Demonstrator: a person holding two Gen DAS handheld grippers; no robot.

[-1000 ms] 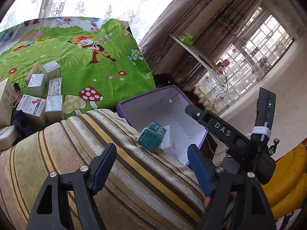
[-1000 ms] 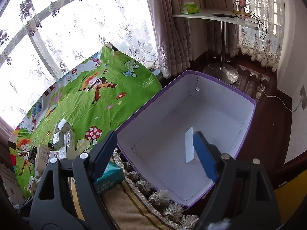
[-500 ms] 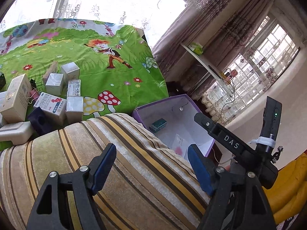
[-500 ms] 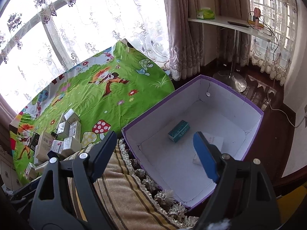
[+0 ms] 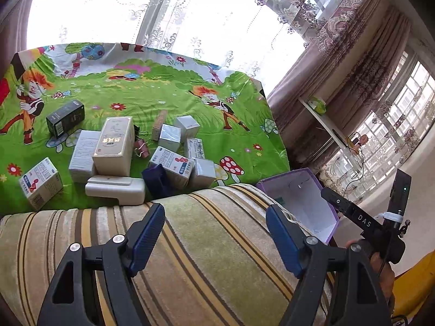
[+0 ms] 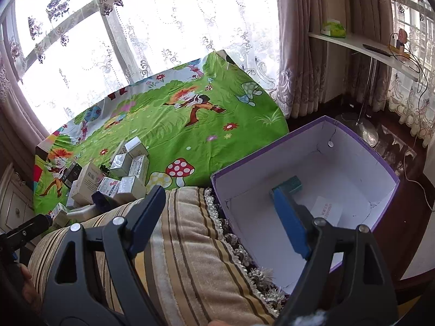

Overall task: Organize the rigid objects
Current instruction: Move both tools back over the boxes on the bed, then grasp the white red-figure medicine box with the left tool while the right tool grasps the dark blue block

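Several small cartons (image 5: pixel 168 160) (image 6: pixel 127 174) lie in a cluster on the green cartoon-print mat (image 5: pixel 163 100) (image 6: pixel 176 125), among them a tall beige box (image 5: pixel 114 141), a black box (image 5: pixel 65 118) and a white flat case (image 5: pixel 115 188). The purple-rimmed white box (image 6: pixel 353 157) (image 5: pixel 310 193) stands to the right and holds a teal carton (image 6: pixel 292 184) and a white packet (image 6: pixel 326 212). My left gripper (image 5: pixel 214 231) hangs open and empty over the striped cushion (image 5: pixel 204 258). My right gripper (image 6: pixel 217 214) is open and empty above the cushion's fringe and the box's near wall.
A striped cushion (image 6: pixel 185 244) with a tasselled edge lies between me and the mat. A white shelf (image 6: pixel 361 46) on a pole stands by the curtains at the right. Dark wooden floor surrounds the purple box. A hand (image 5: pixel 380 266) holds the other gripper at the right.
The teal carton dropped from above the cushion's edge into the purple box. My left gripper swung left, bringing the carton cluster into full view. The right view drew back and rolled slightly.
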